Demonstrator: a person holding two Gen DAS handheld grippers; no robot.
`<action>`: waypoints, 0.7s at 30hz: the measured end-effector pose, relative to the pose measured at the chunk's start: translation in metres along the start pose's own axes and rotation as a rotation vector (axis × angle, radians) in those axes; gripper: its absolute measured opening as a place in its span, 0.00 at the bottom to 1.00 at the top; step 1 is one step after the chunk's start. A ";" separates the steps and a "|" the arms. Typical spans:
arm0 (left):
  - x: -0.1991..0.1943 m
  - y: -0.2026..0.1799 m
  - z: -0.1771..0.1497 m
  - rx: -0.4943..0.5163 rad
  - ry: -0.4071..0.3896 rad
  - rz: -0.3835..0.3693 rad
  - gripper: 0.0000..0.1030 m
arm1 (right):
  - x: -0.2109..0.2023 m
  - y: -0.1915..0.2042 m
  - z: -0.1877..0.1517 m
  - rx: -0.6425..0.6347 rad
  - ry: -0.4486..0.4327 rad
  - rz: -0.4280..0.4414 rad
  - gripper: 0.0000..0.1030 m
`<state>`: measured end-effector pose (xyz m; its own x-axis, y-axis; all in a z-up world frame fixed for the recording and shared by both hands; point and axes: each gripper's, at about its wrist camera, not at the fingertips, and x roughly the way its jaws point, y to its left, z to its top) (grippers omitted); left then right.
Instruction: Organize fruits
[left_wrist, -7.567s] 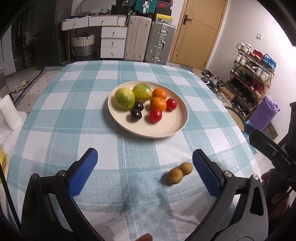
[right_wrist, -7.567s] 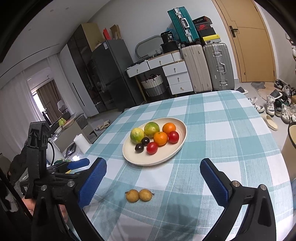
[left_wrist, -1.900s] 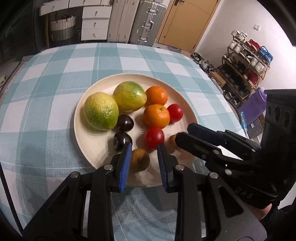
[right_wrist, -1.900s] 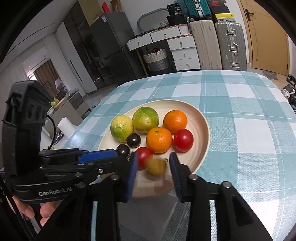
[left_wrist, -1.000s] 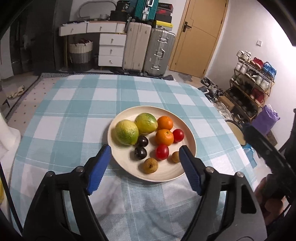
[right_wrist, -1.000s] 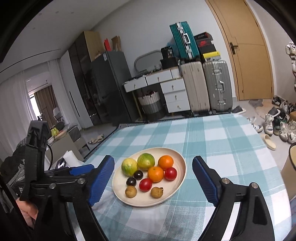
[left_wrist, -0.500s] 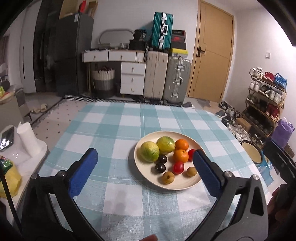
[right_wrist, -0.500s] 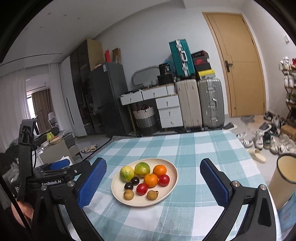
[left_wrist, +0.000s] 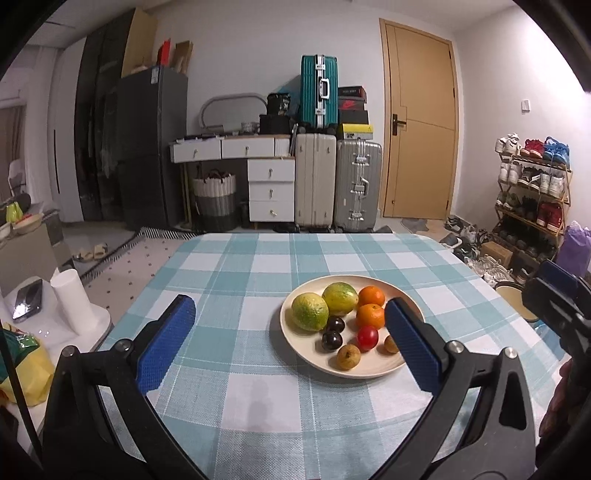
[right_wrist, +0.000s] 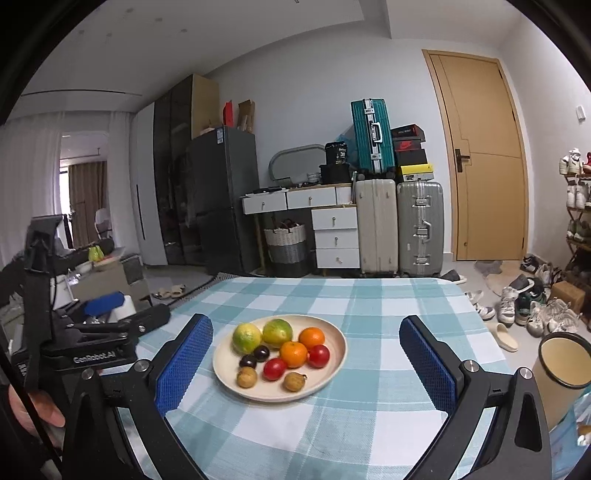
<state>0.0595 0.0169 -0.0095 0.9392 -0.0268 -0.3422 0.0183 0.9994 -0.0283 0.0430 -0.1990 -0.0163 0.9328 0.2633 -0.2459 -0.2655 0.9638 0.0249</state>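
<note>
A cream plate (left_wrist: 306, 345) (right_wrist: 225, 373) rests on the checked tablecloth (left_wrist: 258, 398) (right_wrist: 354, 413) and holds all the fruit. On it lie two green-yellow citrus (left_wrist: 309, 316) (right_wrist: 246, 338), two oranges (left_wrist: 371, 316) (right_wrist: 293, 354), two red tomatoes (left_wrist: 368, 337) (right_wrist: 274, 368), two dark plums (left_wrist: 331, 340) (right_wrist: 261, 353) and two small brown fruits (left_wrist: 348, 356) (right_wrist: 246, 377). My left gripper (left_wrist: 288, 345) is open and empty, back from the plate. My right gripper (right_wrist: 306, 363) is open and empty too, with the plate far beyond its fingers.
Suitcases (left_wrist: 319, 184) and white drawers (left_wrist: 271, 184) stand behind the table by a wooden door (left_wrist: 419, 147). A shoe rack (left_wrist: 532, 199) is at the right. A white roll (left_wrist: 72, 299) sits on a side surface at the left, a cream bin (right_wrist: 561, 363) at the right.
Both grippers have drawn back from the plate and tilted up, so more of the room shows. Their jaws widened fully. The two brown fruits stay on the plate.
</note>
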 end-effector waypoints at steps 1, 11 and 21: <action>0.001 0.000 -0.003 0.002 -0.008 0.002 0.99 | 0.001 -0.001 -0.003 0.007 0.006 -0.001 1.00; 0.012 0.003 -0.030 0.004 -0.019 0.017 0.99 | 0.011 -0.016 -0.028 0.022 0.001 -0.079 1.00; 0.025 0.008 -0.044 -0.010 -0.034 -0.010 0.99 | 0.026 -0.011 -0.035 -0.038 0.039 -0.098 1.00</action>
<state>0.0680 0.0236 -0.0593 0.9500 -0.0356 -0.3102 0.0242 0.9989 -0.0404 0.0611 -0.2041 -0.0572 0.9448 0.1651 -0.2830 -0.1829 0.9824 -0.0376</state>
